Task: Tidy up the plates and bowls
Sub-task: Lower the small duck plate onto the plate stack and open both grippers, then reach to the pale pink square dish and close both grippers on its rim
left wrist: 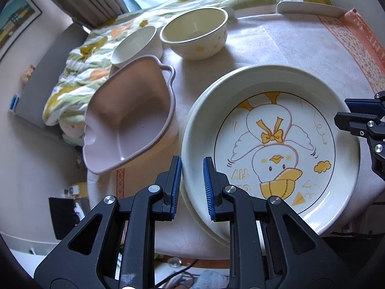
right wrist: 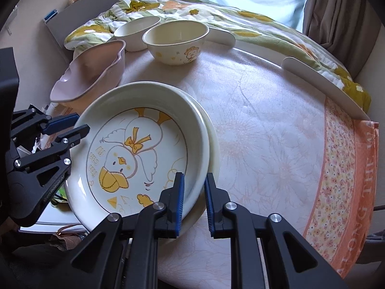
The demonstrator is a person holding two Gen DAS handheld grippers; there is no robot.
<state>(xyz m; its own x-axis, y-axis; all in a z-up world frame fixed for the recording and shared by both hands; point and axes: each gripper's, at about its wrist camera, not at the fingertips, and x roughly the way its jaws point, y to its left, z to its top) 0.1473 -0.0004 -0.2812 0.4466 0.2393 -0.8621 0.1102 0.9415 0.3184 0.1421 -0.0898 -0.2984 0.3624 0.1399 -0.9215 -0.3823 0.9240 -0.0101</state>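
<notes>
A white plate with a yellow duck drawing (left wrist: 276,132) (right wrist: 144,144) lies on top of a plain white plate (left wrist: 195,207) (right wrist: 213,149), slightly offset from it. My left gripper (left wrist: 192,183) (right wrist: 77,125) is shut on the duck plate's left rim. My right gripper (right wrist: 194,192) (left wrist: 343,110) is shut on its opposite rim. Whether the duck plate rests on the lower one or hangs just above it, I cannot tell. Behind stand a pink leaf-shaped bowl (left wrist: 130,120) (right wrist: 91,72), a small white bowl (left wrist: 134,45) (right wrist: 137,29) and a cream bowl with duck prints (left wrist: 192,29) (right wrist: 175,38).
The round table carries a pale cloth with an orange flowered border (right wrist: 349,168). White curved guards (left wrist: 310,8) (right wrist: 324,84) line its far edge. A floral quilt (left wrist: 79,67) (right wrist: 240,21) lies on the bed beyond. The plates sit near the table's front left edge.
</notes>
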